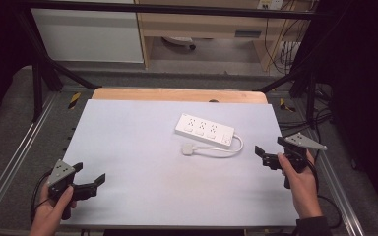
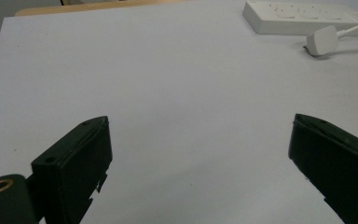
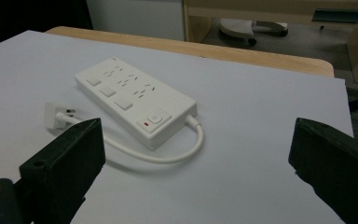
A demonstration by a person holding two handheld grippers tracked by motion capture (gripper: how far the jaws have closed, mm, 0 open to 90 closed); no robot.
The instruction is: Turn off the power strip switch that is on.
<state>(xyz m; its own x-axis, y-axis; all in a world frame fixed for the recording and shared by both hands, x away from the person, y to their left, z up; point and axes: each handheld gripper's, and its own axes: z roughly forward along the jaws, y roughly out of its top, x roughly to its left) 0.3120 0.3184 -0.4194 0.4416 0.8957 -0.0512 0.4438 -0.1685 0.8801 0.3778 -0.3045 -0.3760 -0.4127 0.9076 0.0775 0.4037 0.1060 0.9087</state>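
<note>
A white power strip (image 1: 204, 130) lies flat on the pale sheet, right of centre. Its short white cable loops round to a white plug (image 1: 188, 149) resting just in front of it. In the right gripper view the power strip (image 3: 135, 102) and its plug (image 3: 56, 116) lie ahead and to the left of the black jaws. My right gripper (image 1: 270, 150) is open at the table's right edge, a short way right of the strip, holding nothing. My left gripper (image 1: 89, 173) is open near the front left corner, far from the power strip (image 2: 303, 17) and plug (image 2: 321, 41).
The pale sheet (image 1: 138, 162) covers a wooden tabletop (image 1: 177, 94) whose far edge shows. Black frame bars (image 1: 44, 69) and metal rails (image 1: 10, 162) flank the table. Cables (image 1: 320, 123) hang at the right. A cabinet (image 1: 206, 24) stands beyond.
</note>
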